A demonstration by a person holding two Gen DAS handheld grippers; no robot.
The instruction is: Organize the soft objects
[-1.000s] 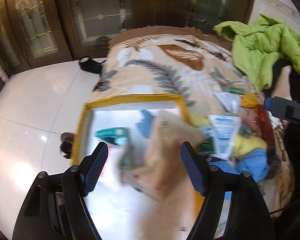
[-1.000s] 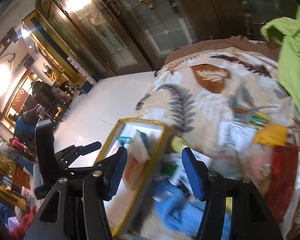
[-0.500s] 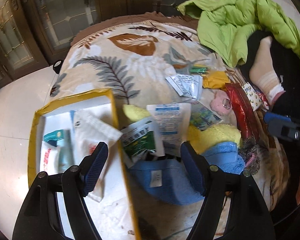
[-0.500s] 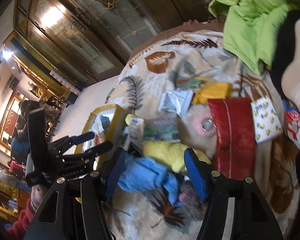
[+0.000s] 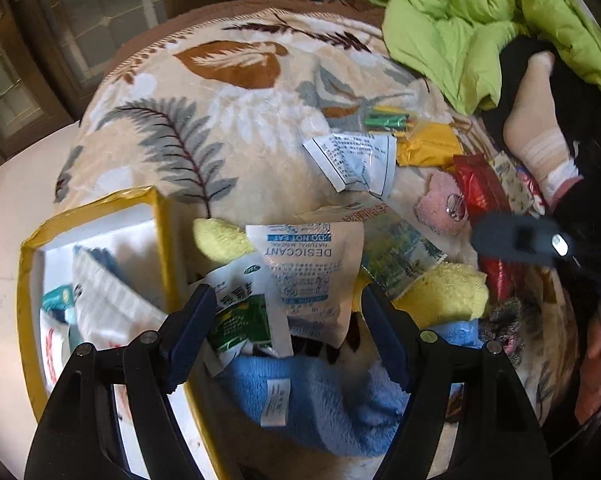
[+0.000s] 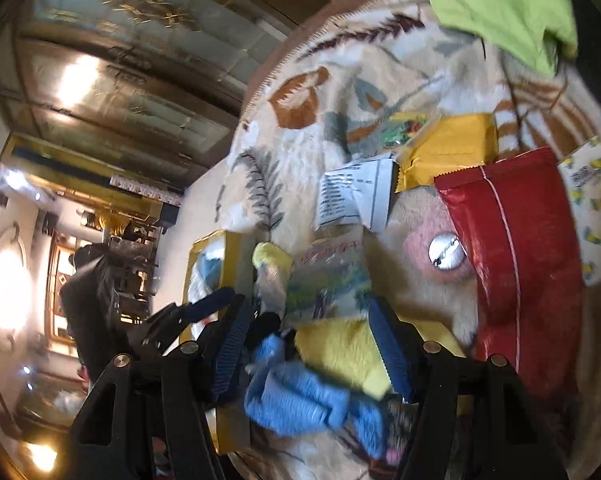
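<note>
On a leaf-patterned blanket (image 5: 220, 128) lies a pile: a white desiccant packet (image 5: 312, 272), a green-printed packet (image 5: 244, 316), a blue towel (image 5: 320, 404), a yellow towel (image 5: 440, 292) and a pink plush (image 5: 440, 204). My left gripper (image 5: 286, 332) is open, its fingers straddling the desiccant and green packets from just above. My right gripper (image 6: 304, 356) is open over the yellow towel (image 6: 340, 352) and blue towel (image 6: 300, 400); its dark tip (image 5: 516, 236) shows blurred in the left wrist view. A yellow-rimmed white box (image 5: 160, 240) at left holds several packets.
A red packet (image 6: 516, 264), a gold packet (image 6: 448, 152), a white leaflet packet (image 5: 352, 160) and a patterned pouch (image 6: 592, 208) lie farther back. A green jacket (image 5: 480, 32) and a person's socked foot (image 5: 536, 120) are at the right. White floor (image 5: 8, 192) lies left of the blanket.
My left gripper swung right from over the box to over the packet pile. My right gripper moved in lower and closer to the yellow and blue towels. Both stayed open.
</note>
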